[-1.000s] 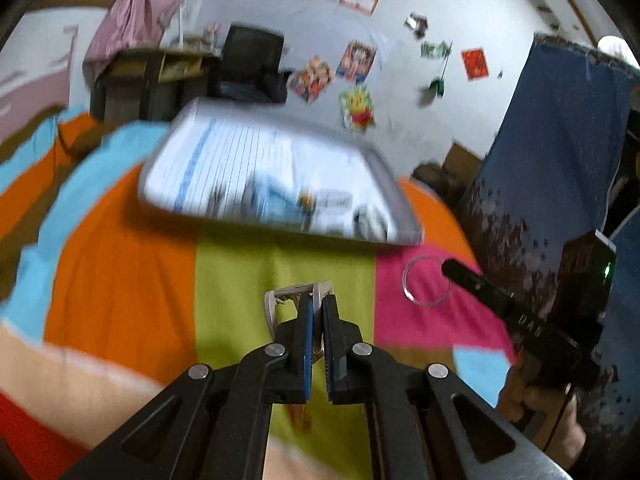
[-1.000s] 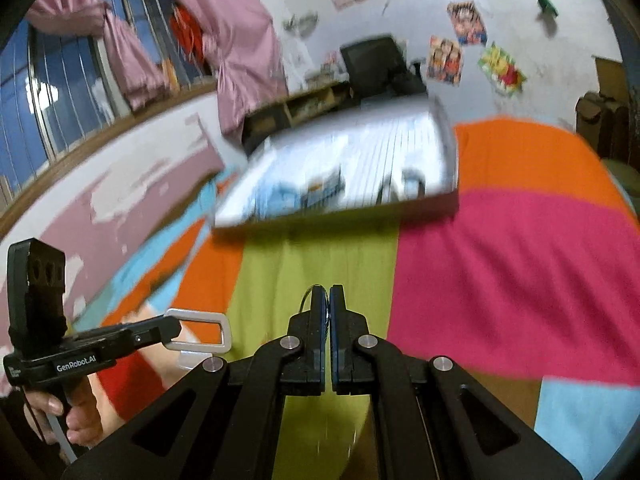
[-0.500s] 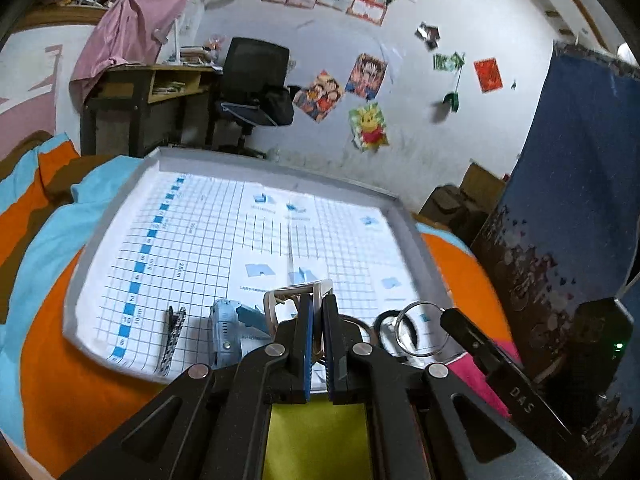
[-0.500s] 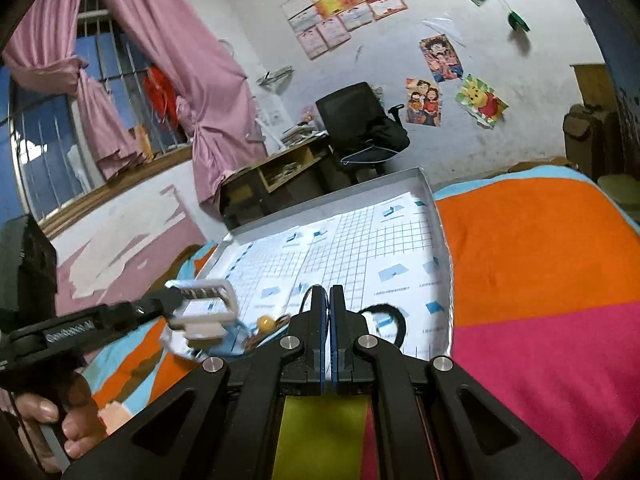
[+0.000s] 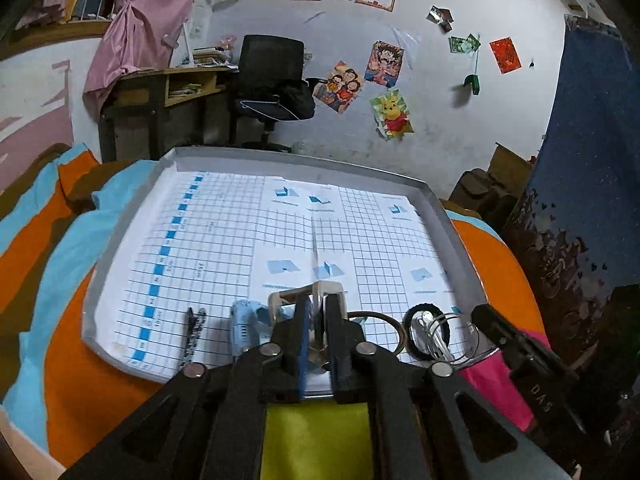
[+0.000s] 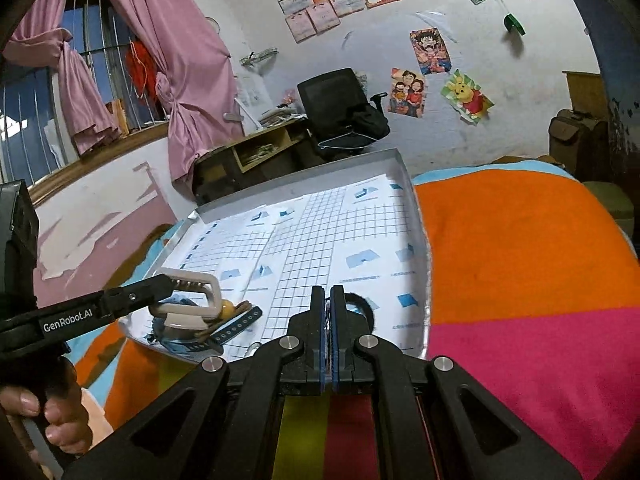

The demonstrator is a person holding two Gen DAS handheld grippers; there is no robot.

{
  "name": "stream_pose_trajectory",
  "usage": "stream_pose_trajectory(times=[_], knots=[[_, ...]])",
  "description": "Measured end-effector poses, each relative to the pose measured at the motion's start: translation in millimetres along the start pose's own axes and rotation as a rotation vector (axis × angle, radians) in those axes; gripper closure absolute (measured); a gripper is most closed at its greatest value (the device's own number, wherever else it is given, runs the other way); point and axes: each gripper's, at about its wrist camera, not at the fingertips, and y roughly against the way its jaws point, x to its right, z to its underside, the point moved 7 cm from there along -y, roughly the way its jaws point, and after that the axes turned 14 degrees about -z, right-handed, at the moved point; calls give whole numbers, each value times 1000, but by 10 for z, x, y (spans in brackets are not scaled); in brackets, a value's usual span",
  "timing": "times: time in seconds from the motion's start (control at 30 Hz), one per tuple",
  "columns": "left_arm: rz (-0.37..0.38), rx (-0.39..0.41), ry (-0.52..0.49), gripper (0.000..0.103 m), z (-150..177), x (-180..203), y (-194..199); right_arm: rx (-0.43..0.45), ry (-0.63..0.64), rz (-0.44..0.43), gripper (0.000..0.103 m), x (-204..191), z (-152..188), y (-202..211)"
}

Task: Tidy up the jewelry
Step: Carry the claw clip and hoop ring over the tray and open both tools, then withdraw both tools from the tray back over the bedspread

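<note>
My left gripper (image 5: pixel 316 300) hovers over the near edge of the grey tray (image 5: pixel 440 216) lined with grid paper. Its jaws are opening, and a cream rectangular hair clip (image 5: pixel 306 294) still sits between the fingertips. The right wrist view shows that clip (image 6: pixel 200 296) at the left gripper's tip (image 6: pixel 168 280), above a blue strap (image 6: pixel 236 328). My right gripper (image 6: pixel 328 292) is shut on a thin clear ring (image 5: pixel 452 338), held over the tray's near right corner. In the left wrist view the right gripper's tip (image 5: pixel 478 312) shows beside a black hair tie (image 5: pixel 426 332).
A black-and-white hair pin (image 5: pixel 194 336), a blue watch-like piece (image 5: pixel 244 324) and a brass ring (image 5: pixel 394 330) lie along the tray's near edge. The tray rests on a multicoloured bedspread (image 6: pixel 520 260). A desk and office chair (image 5: pixel 272 76) stand behind. A hand (image 6: pixel 52 420) grips the left handle.
Both grippers moved forward from over the bedspread to the tray's near edge, carrying the clip and the ring. The left jaws have parted slightly.
</note>
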Motion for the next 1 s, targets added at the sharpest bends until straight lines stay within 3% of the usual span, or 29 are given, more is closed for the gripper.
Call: stream_pose_trajectory(times=[0.13, 0.3, 0.37, 0.43, 0.47, 0.53, 0.57, 0.77, 1.0], knots=[[-23, 40, 28, 40, -29, -68, 127, 8, 16, 18, 99, 1, -65, 92], [-50, 76, 58, 31, -26, -149, 299, 17, 23, 35, 99, 25, -124, 207], [-61, 108, 71, 18, -27, -179, 411, 19, 29, 44, 99, 12, -131, 261], [-72, 148, 89, 12, -7, -221, 571, 22, 42, 51, 97, -25, -143, 332], [-73, 160, 93, 10, -2, -245, 631, 25, 55, 56, 94, -54, -155, 379], [-79, 181, 98, 9, 41, -292, 773, 42, 73, 58, 62, -109, -186, 485], [-82, 188, 101, 8, 63, -317, 842, 60, 81, 59, 57, -150, -206, 569], [-111, 262, 103, 0, 201, -453, 1283, 83, 184, 66, 56, -471, -294, 994], [-148, 338, 91, 0, 454, -567, 1846, 131, 214, 45, 25, -822, -322, 1506]])
